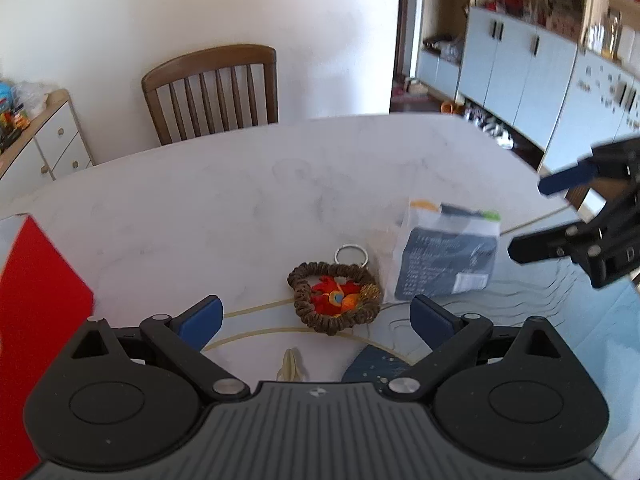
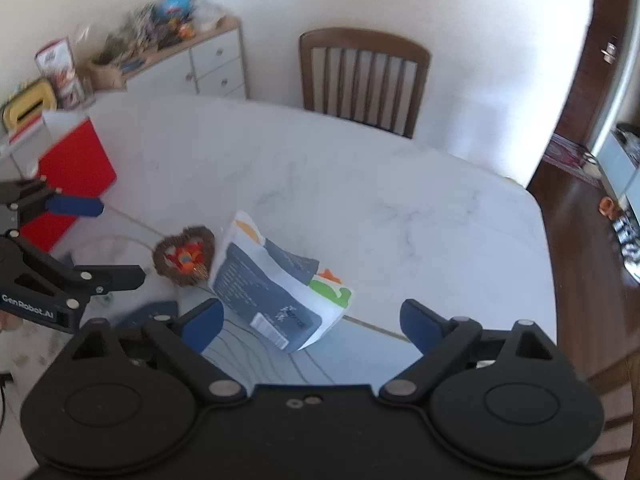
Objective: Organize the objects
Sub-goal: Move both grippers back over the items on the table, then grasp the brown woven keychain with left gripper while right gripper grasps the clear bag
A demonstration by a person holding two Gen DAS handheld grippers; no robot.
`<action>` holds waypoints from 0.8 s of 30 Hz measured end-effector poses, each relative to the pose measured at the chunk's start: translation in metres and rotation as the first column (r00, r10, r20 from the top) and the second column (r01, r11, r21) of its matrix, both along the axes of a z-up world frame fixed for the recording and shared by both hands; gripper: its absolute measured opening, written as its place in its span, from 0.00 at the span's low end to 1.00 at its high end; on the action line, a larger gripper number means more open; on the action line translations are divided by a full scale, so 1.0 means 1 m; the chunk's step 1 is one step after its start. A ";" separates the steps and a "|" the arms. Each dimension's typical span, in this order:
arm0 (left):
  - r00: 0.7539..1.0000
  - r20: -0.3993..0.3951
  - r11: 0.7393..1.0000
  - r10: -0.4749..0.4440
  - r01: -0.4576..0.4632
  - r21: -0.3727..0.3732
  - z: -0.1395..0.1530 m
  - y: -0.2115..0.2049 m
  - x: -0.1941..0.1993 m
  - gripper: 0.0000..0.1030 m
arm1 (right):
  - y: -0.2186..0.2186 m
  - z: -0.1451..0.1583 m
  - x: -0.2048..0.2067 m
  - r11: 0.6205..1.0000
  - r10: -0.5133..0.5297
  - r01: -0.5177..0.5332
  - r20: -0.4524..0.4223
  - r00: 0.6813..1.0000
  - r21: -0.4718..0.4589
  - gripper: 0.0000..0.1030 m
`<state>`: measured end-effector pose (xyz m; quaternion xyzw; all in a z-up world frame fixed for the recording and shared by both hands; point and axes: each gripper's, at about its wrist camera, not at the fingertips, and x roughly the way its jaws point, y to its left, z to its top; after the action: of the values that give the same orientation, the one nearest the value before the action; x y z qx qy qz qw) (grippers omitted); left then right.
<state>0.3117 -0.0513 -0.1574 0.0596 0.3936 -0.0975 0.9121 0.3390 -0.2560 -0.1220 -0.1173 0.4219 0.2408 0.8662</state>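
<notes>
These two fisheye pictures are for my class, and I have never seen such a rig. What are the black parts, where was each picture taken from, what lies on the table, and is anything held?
No robot arm here: a person carries a two-finger tool in each hand, each with a camera looking along its fingers.

One picture looks from the left gripper, the other from the right gripper; each also shows the other tool at its edge.

On the white table lie a brown scrunchie around a red and orange trinket, a key ring behind it, a grey and white packet and a red box.

Both pairs of fingers are open and hold nothing.
</notes>
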 end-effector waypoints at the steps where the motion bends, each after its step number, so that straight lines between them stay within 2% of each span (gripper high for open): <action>1: 1.000 -0.003 1.000 -0.003 0.003 0.008 -0.003 -0.002 0.002 0.98 | 0.002 -0.003 0.003 1.000 0.008 -0.008 0.005 1.000 -0.016 0.88; 13: 0.990 -0.128 0.994 0.056 -0.068 -0.087 -0.021 0.029 0.029 0.95 | 0.021 -0.012 0.021 0.986 0.165 -0.164 0.023 0.986 -0.043 0.76; 17: 0.985 -0.166 0.992 0.055 -0.073 -0.103 -0.025 0.030 0.037 0.75 | 0.029 -0.019 0.027 0.980 0.190 -0.189 0.014 0.982 -0.060 0.69; 20: 0.982 -0.185 0.989 0.045 -0.070 -0.128 -0.027 0.030 0.042 0.67 | 0.032 -0.023 0.028 0.979 0.198 -0.197 0.005 0.980 -0.050 0.65; 24: 0.973 -0.228 0.986 0.032 -0.068 -0.153 -0.032 0.026 0.049 0.47 | 0.038 -0.026 0.026 0.974 0.218 -0.217 0.006 0.976 -0.063 0.52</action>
<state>0.3610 -0.0252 -0.1899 -0.0349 0.4866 -0.1116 0.8658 0.3653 -0.2178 -0.1481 -0.1909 0.4083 0.3204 0.8332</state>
